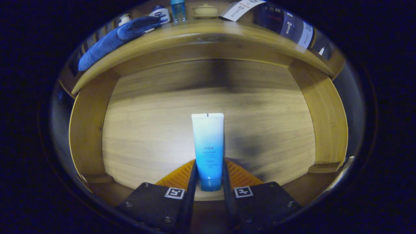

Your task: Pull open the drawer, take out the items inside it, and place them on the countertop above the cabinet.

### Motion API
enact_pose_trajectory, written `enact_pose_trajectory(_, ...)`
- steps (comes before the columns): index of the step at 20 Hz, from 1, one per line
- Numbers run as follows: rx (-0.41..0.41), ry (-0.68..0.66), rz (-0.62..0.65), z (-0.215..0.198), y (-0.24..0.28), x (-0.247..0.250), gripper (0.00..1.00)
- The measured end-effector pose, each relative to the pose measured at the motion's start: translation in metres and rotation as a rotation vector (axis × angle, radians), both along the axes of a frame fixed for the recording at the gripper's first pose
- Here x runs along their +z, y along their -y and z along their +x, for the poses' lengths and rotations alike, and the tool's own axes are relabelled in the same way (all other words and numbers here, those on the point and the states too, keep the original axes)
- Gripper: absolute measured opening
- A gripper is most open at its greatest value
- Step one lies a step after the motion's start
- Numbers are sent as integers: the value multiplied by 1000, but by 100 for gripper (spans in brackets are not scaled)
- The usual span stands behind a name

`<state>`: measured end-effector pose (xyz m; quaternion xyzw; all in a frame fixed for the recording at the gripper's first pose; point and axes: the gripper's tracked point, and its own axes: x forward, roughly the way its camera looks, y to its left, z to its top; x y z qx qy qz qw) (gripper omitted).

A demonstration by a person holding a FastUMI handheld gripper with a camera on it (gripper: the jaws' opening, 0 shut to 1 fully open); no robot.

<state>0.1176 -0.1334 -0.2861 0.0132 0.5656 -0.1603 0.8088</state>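
A blue and white tube (pixel 208 146) sticks out forward from between my fingers, cap end toward me, flat crimped end pointing away. My gripper (pixel 209 174) is shut on the tube, both fingers pressing its lower sides. Below and beyond it lies the open wooden drawer (pixel 84 130), its pale floor bare around the tube. Whether the tube rests on the floor or hangs just above it I cannot tell. The countertop (pixel 208 31) runs across above the drawer's far wall.
On the countertop lies a folded blue towel (pixel 113 39) at the left, with a small white jar (pixel 161 13), a blue bottle (pixel 178 9) and a lidded beige dish (pixel 204 11) behind it. A dark package (pixel 289 26) sits at the right.
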Motion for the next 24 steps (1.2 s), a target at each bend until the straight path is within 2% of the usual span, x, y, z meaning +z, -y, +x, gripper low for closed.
enact_pose_trajectory(2, 35, 28, 4, 2, -2, 1, 38)
enact_pose_trajectory(4, 65, 92, 76, 8, -14, 5, 38)
enact_pose_trajectory(5, 64, 136, 109, 13, -17, 9, 32)
enact_pose_trajectory(6, 66, 172, 120, 15, -17, 12, 32)
enact_pose_trajectory(10, 100, 293, 103, 17, -13, 31, 32)
enact_pose_trajectory(15, 97, 585, 148, 46, -16, 105, 32)
enact_pose_trajectory(18, 124, 658, 75, 72, -6, 143, 31)
enact_pose_trajectory(20, 119, 682, 41, 94, -1, 160, 32)
enact_pose_trajectory(22, 70, 715, 46, 122, 7, 167, 32)
enact_pose_trajectory(24, 31, 690, 66, 144, 14, 157, 31)
